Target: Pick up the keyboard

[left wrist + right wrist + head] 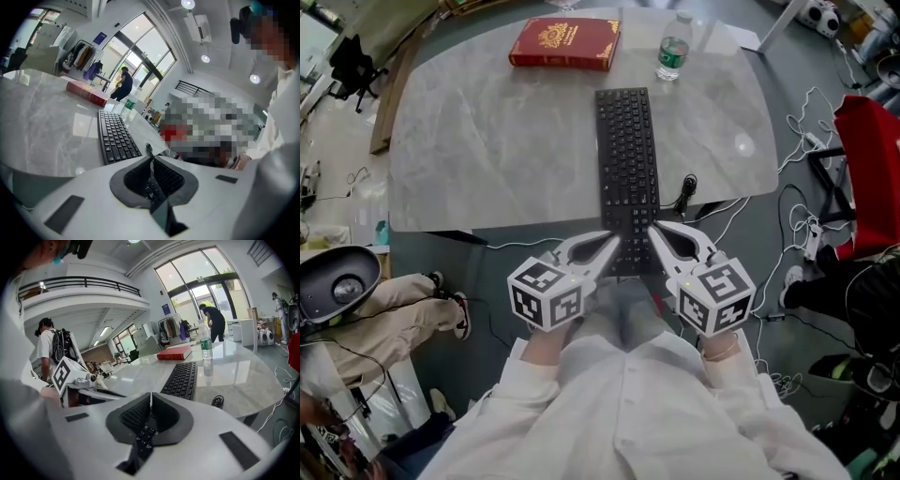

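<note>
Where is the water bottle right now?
In the head view the water bottle stands near the far edge of the table, right of the red book and beyond the black keyboard.

On my feed, one grey marbled surface (497, 141), red book (565, 43) flat at its far edge, water bottle (674, 49) upright to the book's right, black keyboard (627, 150) lengthwise down the middle, near end overhanging, black cable (686, 194) coiled beside it.

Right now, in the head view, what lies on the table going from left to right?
red book → keyboard → water bottle
</note>
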Demonstrator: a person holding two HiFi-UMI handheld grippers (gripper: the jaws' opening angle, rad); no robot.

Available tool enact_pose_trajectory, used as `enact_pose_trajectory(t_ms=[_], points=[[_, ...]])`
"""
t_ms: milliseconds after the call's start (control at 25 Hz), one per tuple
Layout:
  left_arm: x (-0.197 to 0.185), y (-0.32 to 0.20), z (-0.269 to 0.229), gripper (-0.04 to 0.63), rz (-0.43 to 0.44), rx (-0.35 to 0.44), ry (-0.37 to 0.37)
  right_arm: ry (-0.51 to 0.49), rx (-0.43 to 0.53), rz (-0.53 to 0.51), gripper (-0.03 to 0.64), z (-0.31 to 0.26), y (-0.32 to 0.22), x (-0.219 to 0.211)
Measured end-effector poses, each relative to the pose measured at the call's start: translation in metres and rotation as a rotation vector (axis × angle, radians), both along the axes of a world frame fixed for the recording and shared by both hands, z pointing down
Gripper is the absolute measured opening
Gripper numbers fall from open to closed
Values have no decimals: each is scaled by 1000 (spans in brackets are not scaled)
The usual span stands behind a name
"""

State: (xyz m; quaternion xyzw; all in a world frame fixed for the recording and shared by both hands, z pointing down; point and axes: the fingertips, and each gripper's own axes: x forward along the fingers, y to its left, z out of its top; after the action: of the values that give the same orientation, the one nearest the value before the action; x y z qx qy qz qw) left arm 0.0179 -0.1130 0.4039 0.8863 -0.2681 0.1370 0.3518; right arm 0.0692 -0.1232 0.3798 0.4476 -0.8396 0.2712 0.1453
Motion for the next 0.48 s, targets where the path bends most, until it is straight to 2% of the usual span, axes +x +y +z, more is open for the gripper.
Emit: enact_pose_trajectory(t_ms=[160, 480], points=[[-1, 5, 15, 31, -29, -35, -4, -8, -23, -11, 34, 14, 5, -5], [-7, 7, 42, 31, -22, -68, -25, -15, -72, -1, 32, 38, 14, -6]])
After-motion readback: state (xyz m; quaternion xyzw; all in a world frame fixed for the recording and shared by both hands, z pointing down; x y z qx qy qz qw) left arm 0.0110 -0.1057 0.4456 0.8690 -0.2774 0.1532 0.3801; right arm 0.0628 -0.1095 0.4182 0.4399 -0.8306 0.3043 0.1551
